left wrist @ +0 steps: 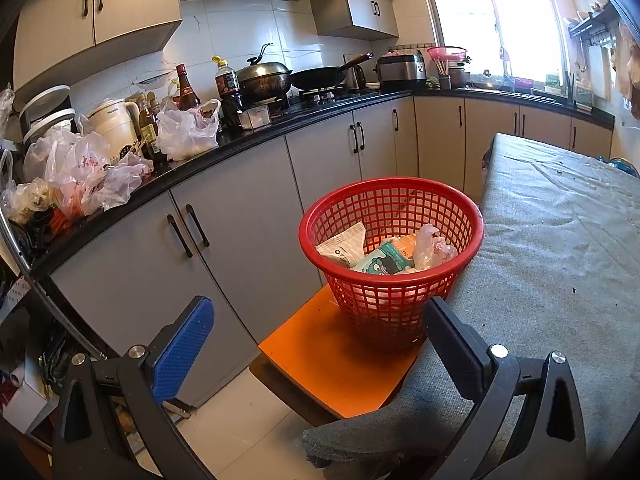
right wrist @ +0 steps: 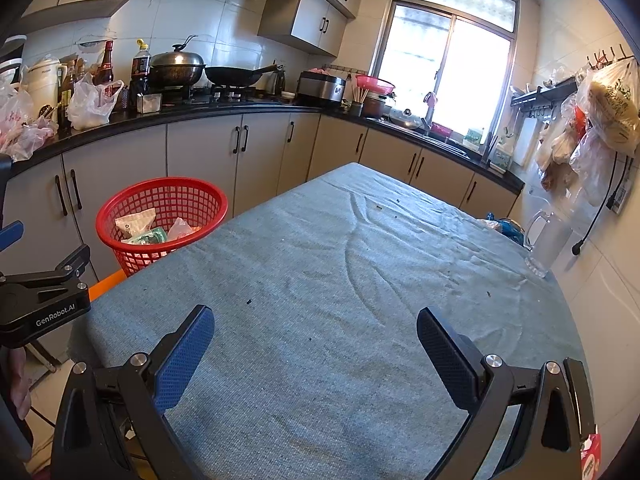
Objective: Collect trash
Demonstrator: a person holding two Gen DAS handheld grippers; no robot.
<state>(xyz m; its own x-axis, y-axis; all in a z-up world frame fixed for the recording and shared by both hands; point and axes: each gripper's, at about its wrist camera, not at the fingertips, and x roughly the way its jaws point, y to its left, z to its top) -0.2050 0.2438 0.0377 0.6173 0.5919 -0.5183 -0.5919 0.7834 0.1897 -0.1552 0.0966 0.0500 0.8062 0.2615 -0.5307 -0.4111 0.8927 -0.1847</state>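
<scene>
A red mesh basket [left wrist: 394, 280] stands on an orange stool [left wrist: 336, 364] beside the table's left edge. It holds wrappers and crumpled plastic [left wrist: 384, 254]. It also shows in the right wrist view [right wrist: 160, 220] at the left. My left gripper [left wrist: 320, 320] is open and empty, hovering in front of and a little above the basket. My right gripper [right wrist: 316, 332] is open and empty above the grey tablecloth [right wrist: 340, 272]. The left gripper's body [right wrist: 44, 300] shows at the left edge of the right wrist view.
A kitchen counter [left wrist: 248, 136] with bottles, pans and plastic bags runs along the left and back. Grey cabinets stand below it. A clear jug [right wrist: 550, 242] sits at the table's right edge. Bags hang on the right wall [right wrist: 600, 120]. Small dark crumbs dot the cloth.
</scene>
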